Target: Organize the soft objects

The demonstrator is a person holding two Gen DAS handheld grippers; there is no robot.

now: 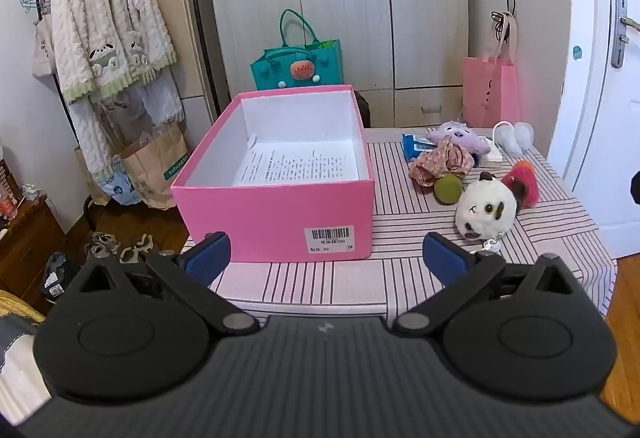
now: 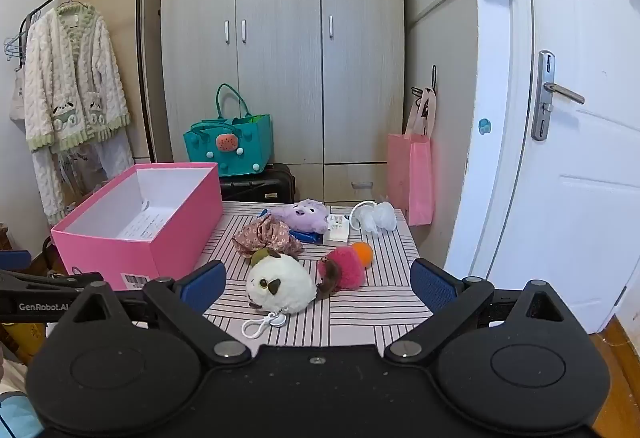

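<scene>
Pink box (image 1: 276,217) open on striped table (image 1: 400,278), soft toys heaped to its right, nothing packed yet.

Only a printed sheet was seen in the box. The white plush (image 2: 280,284), pink plush (image 2: 346,270), floral scrunchie (image 2: 266,236) and purple plush (image 2: 304,215) were grouped close together, likely staged for transfer. Left gripper (image 1: 326,258) was held wide and empty before the box; right gripper (image 2: 318,284) was held wide and empty, the white plush framed between its jaws, judged the first pick.

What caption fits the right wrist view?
Open right tool facing plush toys on a striped table beside a pink box.
</scene>
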